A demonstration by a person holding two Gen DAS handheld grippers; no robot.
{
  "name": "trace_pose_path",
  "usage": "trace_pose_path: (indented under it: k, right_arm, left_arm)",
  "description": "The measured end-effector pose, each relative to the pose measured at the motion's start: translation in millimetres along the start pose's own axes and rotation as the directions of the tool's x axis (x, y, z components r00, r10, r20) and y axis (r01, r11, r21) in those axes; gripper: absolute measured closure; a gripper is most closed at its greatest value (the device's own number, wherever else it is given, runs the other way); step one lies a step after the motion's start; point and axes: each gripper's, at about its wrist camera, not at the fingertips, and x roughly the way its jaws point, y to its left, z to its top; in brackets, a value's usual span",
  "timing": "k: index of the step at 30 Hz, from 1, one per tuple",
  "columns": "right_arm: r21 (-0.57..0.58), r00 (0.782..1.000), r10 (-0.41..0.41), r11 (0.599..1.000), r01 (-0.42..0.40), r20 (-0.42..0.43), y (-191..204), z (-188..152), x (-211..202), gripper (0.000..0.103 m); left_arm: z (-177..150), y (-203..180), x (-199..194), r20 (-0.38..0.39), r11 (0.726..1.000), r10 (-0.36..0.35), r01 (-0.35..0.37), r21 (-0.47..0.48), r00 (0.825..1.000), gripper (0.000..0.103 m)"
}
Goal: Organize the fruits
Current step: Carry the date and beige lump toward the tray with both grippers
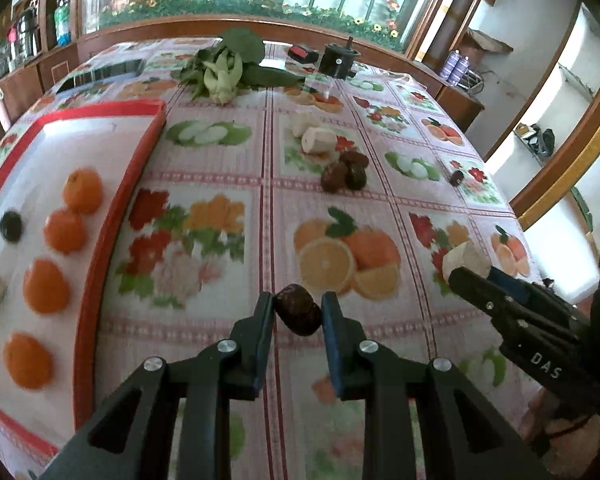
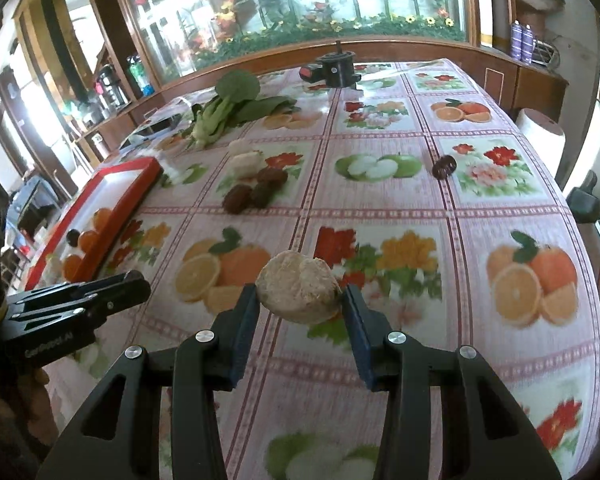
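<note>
Left hand-held gripper (image 1: 298, 314) pinches a wrinkled date (image 1: 299, 309), light and soft; right hand-held gripper (image 2: 300, 300) clamps a pale, firm chunk (image 2: 299, 293). You hold both right of the red tray (image 1: 100, 248); grip mid-body, gently.

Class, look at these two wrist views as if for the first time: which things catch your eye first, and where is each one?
Up close, the left gripper holds a dark red date between its fingers, and the right gripper holds a pale round chunk. At the left of the table sits a red-rimmed tray with oranges in a row. The fruit-printed tablecloth fills the rest.
</note>
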Motion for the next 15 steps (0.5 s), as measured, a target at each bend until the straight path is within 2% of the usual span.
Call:
trace_pose_path:
  k: [8,15]
  right_arm:
    - [0.014,1.0,0.004,1.0,-0.004,-0.008,18.7,-7.9,-5.1,0.061]
    - [-0.046,0.999,0.04,0.998,-0.04,0.007,62.3,0.5,-2.5,0.061]
  left_arm:
    - [-12.4,10.4,-25.7,0.033,1.0,-0.01,0.01,-0.006,0.999,0.076]
    - [-10.4,31.8,-44.2,0.07,1.0,0.005,-0.003,-0.03,0.998,0.076]
